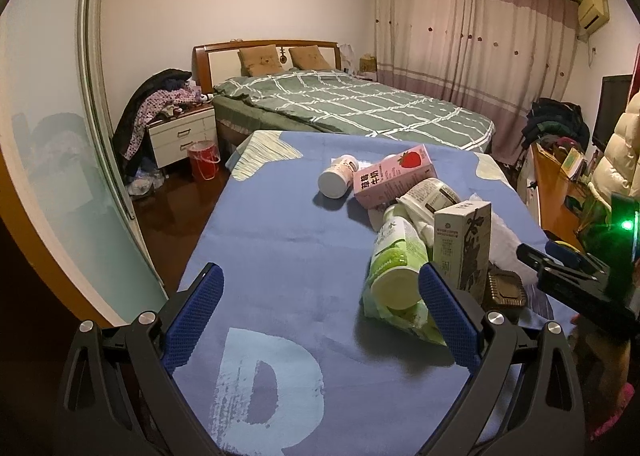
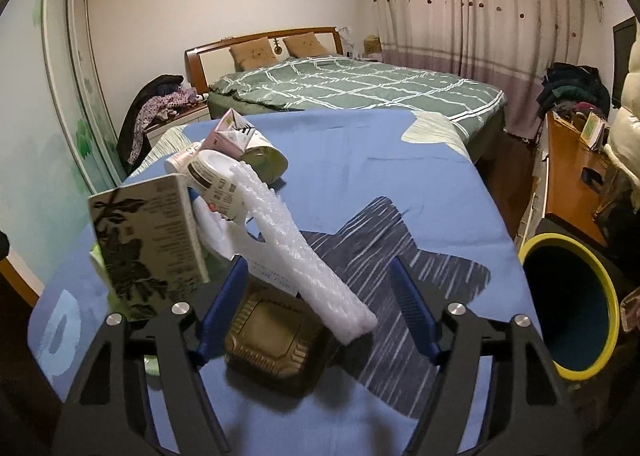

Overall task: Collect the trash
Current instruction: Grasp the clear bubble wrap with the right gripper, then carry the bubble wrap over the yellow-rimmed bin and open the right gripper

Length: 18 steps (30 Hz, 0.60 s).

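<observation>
Blue cloth [image 2: 360, 144] covers the table. Over its bare left part hangs the left gripper [image 1: 320, 320], jaws spread wide on nothing. Next stands the printed carton [image 2: 148, 244], just beside the right gripper [image 2: 316, 308], whose parted jaws straddle the brown tray [image 2: 276, 344] and bubble-wrap roll [image 2: 304, 252] without pressing either. Closing here may squeeze the roll, shoving the tray loose, or tip the carton. Far right waits the yellow-rimmed bin [image 2: 600, 280].

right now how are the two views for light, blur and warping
Left wrist view: warm dim indoor light, heavy fisheye bend on the wardrobe door, dark corners, a green LED flaring at the right edge. Right wrist view: same warping, sharp overall, soft shadows under the bubble wrap.
</observation>
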Available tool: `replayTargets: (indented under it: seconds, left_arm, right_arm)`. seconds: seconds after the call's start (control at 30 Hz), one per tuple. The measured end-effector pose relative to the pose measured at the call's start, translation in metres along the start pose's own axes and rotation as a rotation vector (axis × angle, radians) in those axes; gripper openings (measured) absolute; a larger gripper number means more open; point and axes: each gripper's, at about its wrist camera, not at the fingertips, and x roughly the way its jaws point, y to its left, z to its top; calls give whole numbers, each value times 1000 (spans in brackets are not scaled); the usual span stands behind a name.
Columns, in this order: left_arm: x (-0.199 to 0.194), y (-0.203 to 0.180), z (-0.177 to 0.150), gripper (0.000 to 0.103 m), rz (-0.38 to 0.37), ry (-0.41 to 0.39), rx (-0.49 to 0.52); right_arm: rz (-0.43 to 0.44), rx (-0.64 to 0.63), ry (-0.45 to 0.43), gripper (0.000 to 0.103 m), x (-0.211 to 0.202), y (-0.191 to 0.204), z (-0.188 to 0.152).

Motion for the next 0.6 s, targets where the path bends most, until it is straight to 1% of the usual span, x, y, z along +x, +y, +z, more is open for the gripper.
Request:
replayTargets:
  seconds: [0.07, 0.1, 0.17, 0.23, 0.27, 0.3, 0.33, 0.4, 0.5, 0.6]
  left_arm:
    - [3, -1, 1, 96, -4, 6, 1]
    - [5, -2, 1, 96, -6, 8, 1]
    - [8, -5, 2, 96, -11, 13, 4]
    - [11, -7, 2, 96, -17, 18, 8]
    - [12, -9, 2, 96, -19, 21, 12]
    - [13, -11, 2, 96, -21, 23, 15]
    - [14, -12, 2, 96, -24, 25, 18]
    - [16, -16, 3, 96, -30, 26, 24]
    - [16, -19, 4, 96, -39, 24, 30]
    - [18, -25, 4, 96, -57, 23, 40]
  right_arm:
    - [3, -11, 11, 65, 5, 1, 1]
    - [7, -15, 15, 61, 8, 1, 1]
    - [2, -24, 33, 56, 16, -1, 1]
    - [21, -27, 53, 42, 21, -4, 0]
    - [26, -29, 59, 39, 23, -5, -1]
    - [27, -33, 62, 33, 24, -5, -1]
    - [29, -40, 65, 23, 25, -5, -1]
    - [31, -45, 57, 15, 23, -5, -2]
    - [49, -42, 26, 14, 12, -7, 1]
    - [42, -25, -3, 14, -2, -13, 4]
